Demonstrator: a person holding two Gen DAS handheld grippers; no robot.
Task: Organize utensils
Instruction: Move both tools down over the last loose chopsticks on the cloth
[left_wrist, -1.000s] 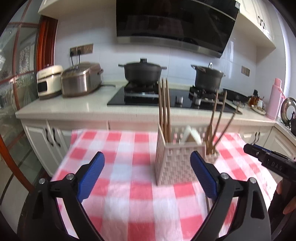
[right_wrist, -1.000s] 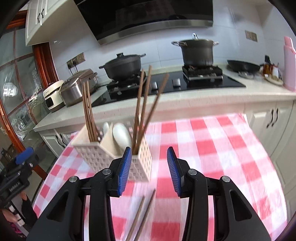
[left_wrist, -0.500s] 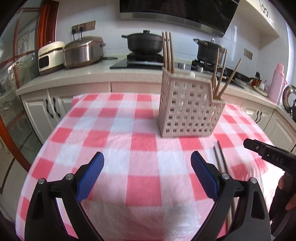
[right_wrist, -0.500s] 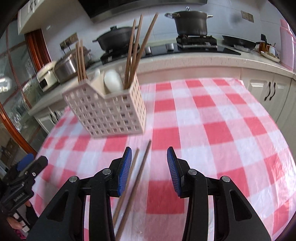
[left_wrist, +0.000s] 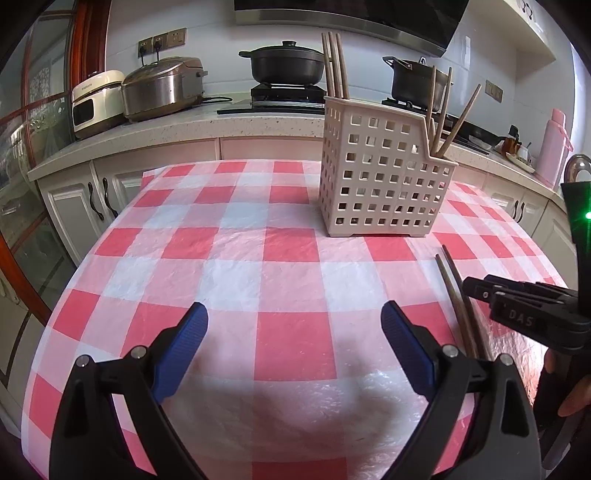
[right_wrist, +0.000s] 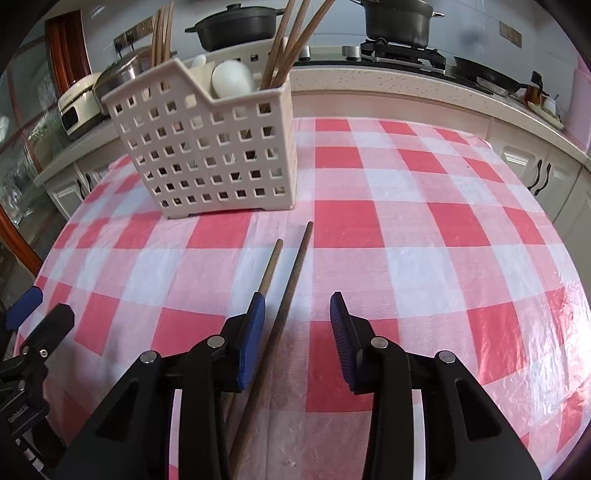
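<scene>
Utensil basket (left_wrist: 380, 184), pale perforated plastic, upright on a counter (left_wrist: 229, 266) covered with a red-and-white checked cloth. Behind, a speckled kitchen worktop (left_wrist: 207, 125) with hob, two black lidded pots (left_wrist: 284, 66), a steel rice cooker (left_wrist: 162, 88) and a white cooker (left_wrist: 98, 99); small lettering on the white cooker's front, too fine to read. Pink bottle (left_wrist: 554, 144) far right on the same worktop.

Three compartments in the basket: three upright chopsticks (left_wrist: 334, 66) at the tall end, a white spoon (right_wrist: 232, 79) in the middle, three leaning chopsticks (left_wrist: 443, 110) at the low end.

Left tongs (left_wrist: 293, 317) low over bare cloth, well apart from the basket, blue pads spread wide, holding nothing. Seen also at the left edge of the right wrist view.

Right tongs (right_wrist: 297, 306) close above the cloth, pads parted, nothing pinched. White letters "DAS" readable on their black body in the left wrist view (left_wrist: 517, 306); green light glowing just above, at the frame edge.

Two loose chopsticks (right_wrist: 291, 266) flat on the counter just in front of the basket, nearly parallel, tips toward it but not touching it. Longer-showing one between the right tongs' pads, closer to the left pad; the other passing under that left pad (right_wrist: 253, 332). Contact between pads and sticks: cannot tell.
</scene>
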